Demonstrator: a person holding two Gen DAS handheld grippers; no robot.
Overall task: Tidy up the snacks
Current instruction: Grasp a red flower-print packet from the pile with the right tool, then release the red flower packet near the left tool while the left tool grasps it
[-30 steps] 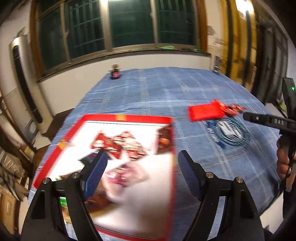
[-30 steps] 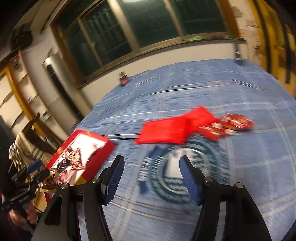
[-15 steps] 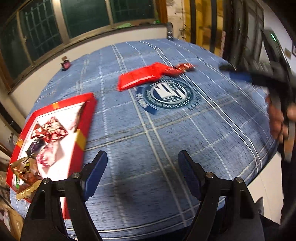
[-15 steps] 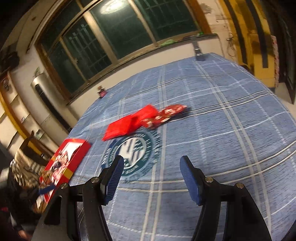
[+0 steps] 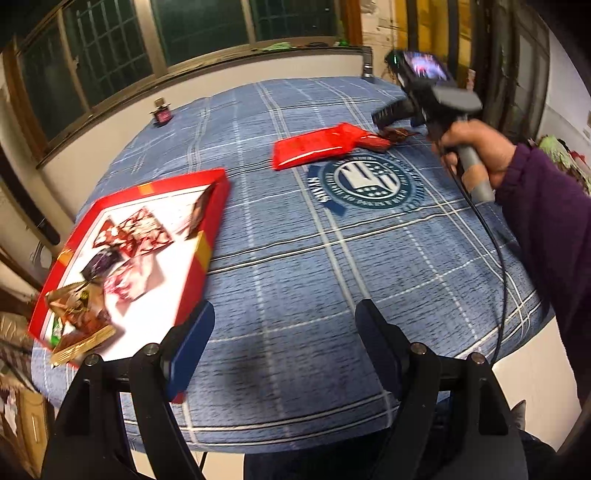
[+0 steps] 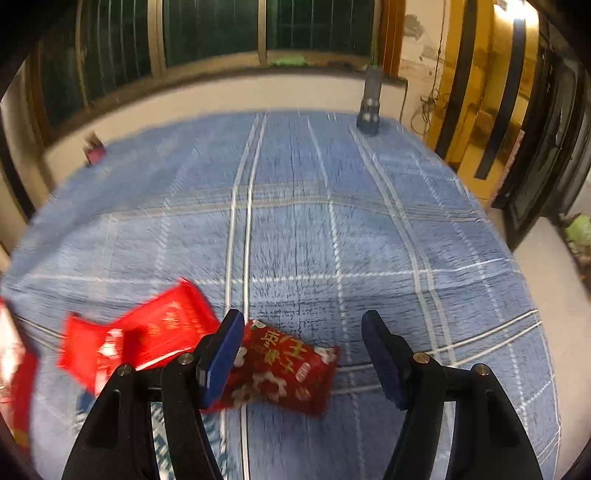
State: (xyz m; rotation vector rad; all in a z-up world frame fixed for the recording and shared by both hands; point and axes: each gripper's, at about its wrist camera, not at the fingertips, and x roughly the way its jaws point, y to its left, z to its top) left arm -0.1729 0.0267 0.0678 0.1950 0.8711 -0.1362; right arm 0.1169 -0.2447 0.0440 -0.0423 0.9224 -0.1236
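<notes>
A blue plaid cloth (image 5: 295,258) with a round crest (image 5: 365,181) covers the counter beneath dark windows (image 6: 207,33); a red snack packet (image 6: 284,369) bears Chinese characters; both claws gape empty, left claw (image 5: 284,339), right claw (image 6: 303,354).

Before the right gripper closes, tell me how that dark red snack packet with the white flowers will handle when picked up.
The snack packet looks puffy and crinkled, so it will probably give under the fingers rather than stay stiff. Its glossy film may be slippery. It lies flat on the tablecloth, so rolling seems unlikely; it probably weighs little.
</notes>
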